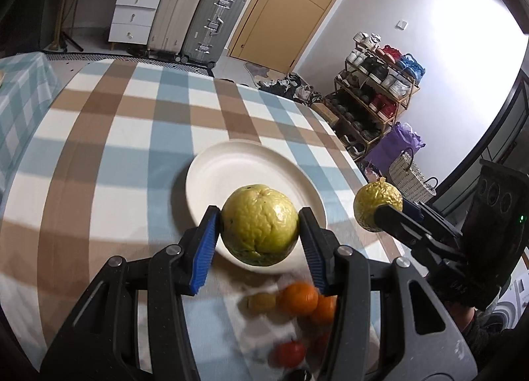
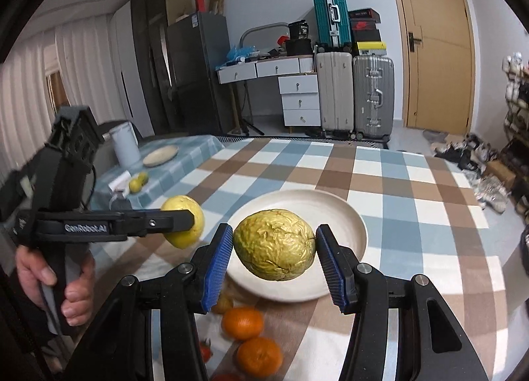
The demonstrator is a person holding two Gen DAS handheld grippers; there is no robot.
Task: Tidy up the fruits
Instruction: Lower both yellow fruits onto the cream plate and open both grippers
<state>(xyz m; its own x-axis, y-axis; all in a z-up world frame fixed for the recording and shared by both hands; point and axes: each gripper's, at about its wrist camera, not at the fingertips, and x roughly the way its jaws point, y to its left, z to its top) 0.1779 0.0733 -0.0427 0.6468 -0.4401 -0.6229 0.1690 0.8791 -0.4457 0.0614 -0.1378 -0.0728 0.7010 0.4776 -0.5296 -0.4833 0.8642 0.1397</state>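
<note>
Reading "GenRobot.AI": left gripper (image 2: pixel 195 220)

Lettering "GenRobot.AI", white on black: side of left gripper (image 2: pixel 180 220), left of frame. No other text legible.

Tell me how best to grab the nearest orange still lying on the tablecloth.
Grip the nearest orange across its round middle, coming from above. It lies low on the tablecloth, close beside another orange, so set the fingers on the sides facing away from that neighbour.

My two wrist cameras look steeply down from close above, side by side, both framing the white plate (image 1: pixel 211 162) and checked table (image 1: pixel 99 136).
</note>
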